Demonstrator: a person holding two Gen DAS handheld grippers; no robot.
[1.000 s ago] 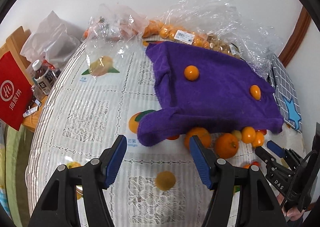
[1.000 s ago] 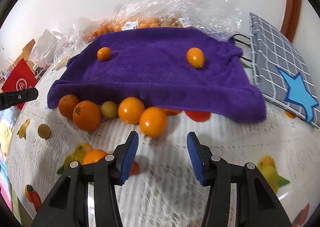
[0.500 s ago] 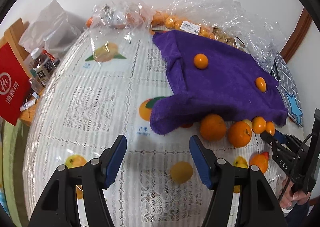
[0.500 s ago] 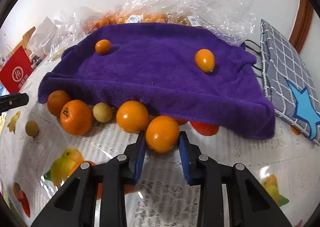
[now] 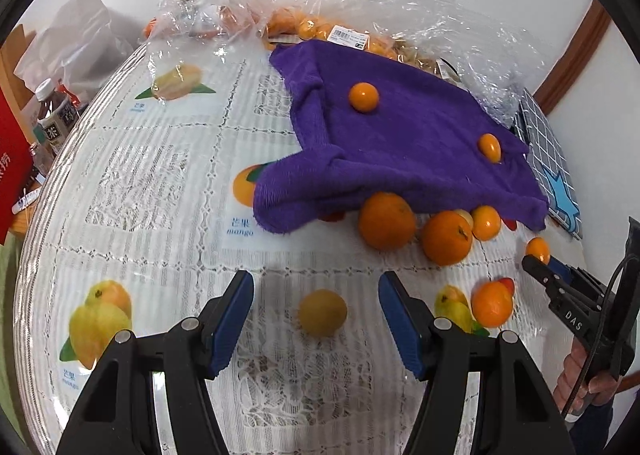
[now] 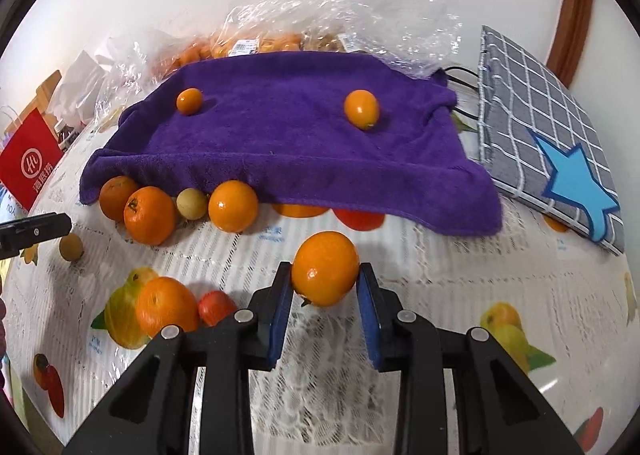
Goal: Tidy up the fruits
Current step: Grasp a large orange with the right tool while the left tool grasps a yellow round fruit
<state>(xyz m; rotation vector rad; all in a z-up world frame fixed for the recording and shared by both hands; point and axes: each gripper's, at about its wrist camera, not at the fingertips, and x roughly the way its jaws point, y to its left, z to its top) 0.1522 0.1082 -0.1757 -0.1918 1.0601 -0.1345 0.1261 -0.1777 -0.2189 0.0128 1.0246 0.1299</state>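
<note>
Oranges are being sorted: one orange [image 6: 325, 273] is clamped between the blue pads of the right gripper [image 6: 325, 287], raised off the lace tablecloth [image 6: 460, 255] in front of the purple towel [image 6: 296, 143]. The left gripper [image 5: 316, 295] is held with its jaws apart around a small yellowish fruit [image 5: 322, 311], untouched. More oranges [image 5: 386, 221] are gathered at the towel's near edge, and two small ones [image 5: 363, 96] lie on top.

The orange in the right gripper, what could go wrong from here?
The orange is round and pinched only at its sides by the right gripper, so it could slip out and roll. Swinging it past the purple towel might knock loose the two small fruits resting on top or the oranges lined along its edge.
</note>
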